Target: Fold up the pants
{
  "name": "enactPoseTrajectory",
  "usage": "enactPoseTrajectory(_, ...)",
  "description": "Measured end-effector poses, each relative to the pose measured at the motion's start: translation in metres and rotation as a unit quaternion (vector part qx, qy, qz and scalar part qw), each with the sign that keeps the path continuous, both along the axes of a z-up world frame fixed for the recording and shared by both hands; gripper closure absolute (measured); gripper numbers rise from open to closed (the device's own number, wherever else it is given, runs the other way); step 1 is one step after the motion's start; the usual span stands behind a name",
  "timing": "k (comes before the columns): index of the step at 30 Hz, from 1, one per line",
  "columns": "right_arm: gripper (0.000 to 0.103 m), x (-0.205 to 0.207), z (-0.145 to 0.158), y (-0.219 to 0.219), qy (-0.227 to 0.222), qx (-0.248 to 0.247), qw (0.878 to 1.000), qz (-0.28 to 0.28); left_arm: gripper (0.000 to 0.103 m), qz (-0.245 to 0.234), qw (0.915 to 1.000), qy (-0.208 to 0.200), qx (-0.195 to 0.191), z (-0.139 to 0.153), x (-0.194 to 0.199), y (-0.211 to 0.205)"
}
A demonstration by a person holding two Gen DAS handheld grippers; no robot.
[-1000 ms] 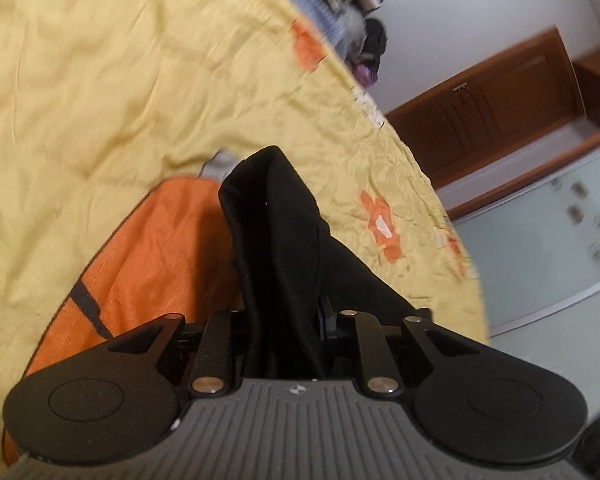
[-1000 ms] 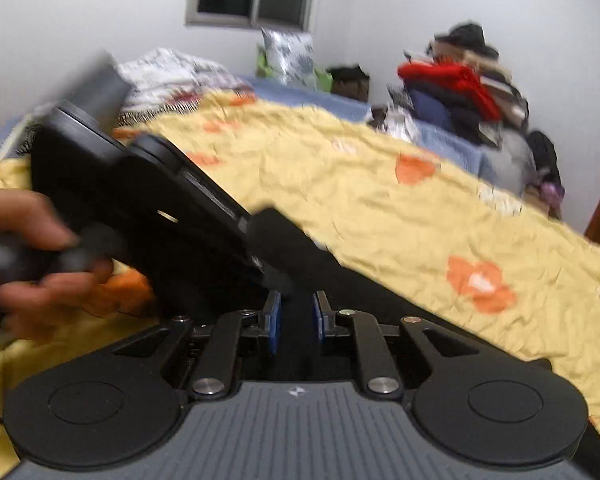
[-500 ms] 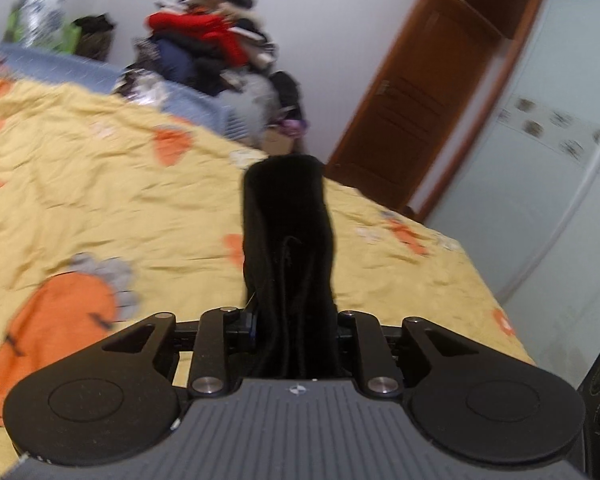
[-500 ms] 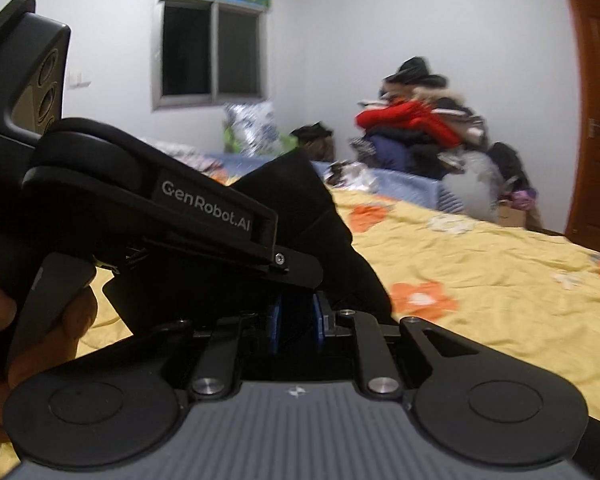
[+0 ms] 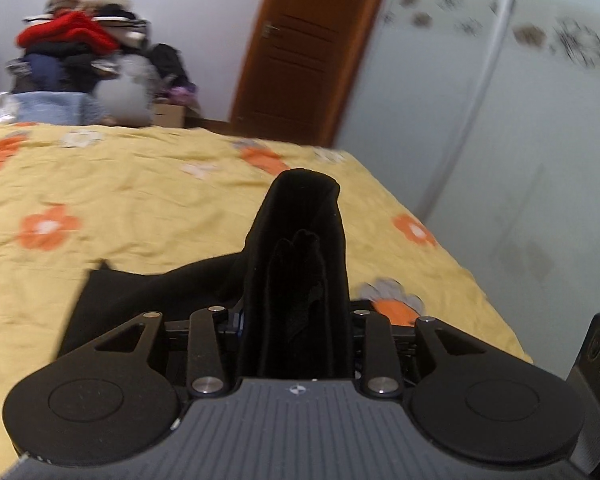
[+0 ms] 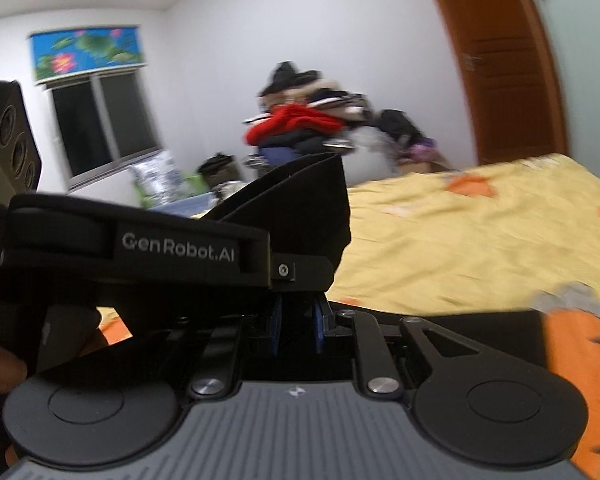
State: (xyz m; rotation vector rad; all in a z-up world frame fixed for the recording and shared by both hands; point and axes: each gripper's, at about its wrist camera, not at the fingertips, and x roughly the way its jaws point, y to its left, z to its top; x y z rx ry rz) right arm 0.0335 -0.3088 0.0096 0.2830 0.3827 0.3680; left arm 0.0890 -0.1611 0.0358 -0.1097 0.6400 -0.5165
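Observation:
The black pants [image 5: 296,248] stand bunched between the jaws of my left gripper [image 5: 296,284]. Those jaws are opening, and the cloth still fills the gap and hides the fingertips. More of the pants [image 5: 148,292] trails down to the left onto the yellow flowered bedspread [image 5: 140,200]. In the right wrist view, my right gripper [image 6: 298,320] is shut on a fold of the pants [image 6: 308,200], with dark cloth between its blue pads [image 6: 277,328]. The left gripper's body [image 6: 180,248] sits close on the left, touching the same raised fold, with a hand [image 6: 0,364] under it.
The bed's right edge [image 5: 480,292] drops off beside a pale wardrobe [image 5: 520,120]. A brown door [image 5: 300,60] stands behind the bed. A pile of clothes [image 5: 72,52] rises at the far side. A dark window [image 6: 100,128] is in the back wall.
Both grippers have swept across the bed with the pants and rolled toward level. The left jaws stand wider than before. The door and wardrobe have come into view.

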Motion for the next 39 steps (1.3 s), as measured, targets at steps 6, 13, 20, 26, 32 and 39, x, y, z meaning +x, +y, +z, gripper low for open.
enactPoseTrajectory(6, 0.086, 0.007, -0.025, -0.037, 0.046, 0.027, 0.997, -0.048, 0.062, -0.018, 0.9992, 0.030, 0.020, -0.033, 0.016, -0.047)
enactPoseTrajectory(13, 0.086, 0.001, -0.041, -0.061, 0.073, 0.032, 0.992, -0.094, 0.056, -0.048, 0.9974, 0.043, 0.033, -0.047, 0.020, -0.080)
enactPoseTrajectory(20, 0.044, -0.044, -0.052, -0.121, 0.077, 0.001, 0.977, -0.197, 0.031, -0.121, 0.9911, 0.053, -0.020, -0.026, 0.004, -0.069)
enactPoseTrajectory(26, 0.044, -0.043, -0.034, -0.121, 0.034, 0.018, 0.988, -0.148, 0.018, -0.033, 0.9963, -0.002, 0.079, -0.014, 0.032, -0.015)
enactPoseTrajectory(32, 0.044, 0.024, -0.035, -0.096, 0.070, 0.015, 0.996, -0.057, 0.018, 0.017, 0.9939, 0.063, 0.089, -0.027, 0.084, 0.036)
enactPoseTrajectory(39, 0.085, 0.038, -0.044, -0.084, 0.093, -0.016, 0.994, -0.050, 0.019, 0.042, 0.9872, 0.103, 0.115, -0.059, 0.115, 0.046)
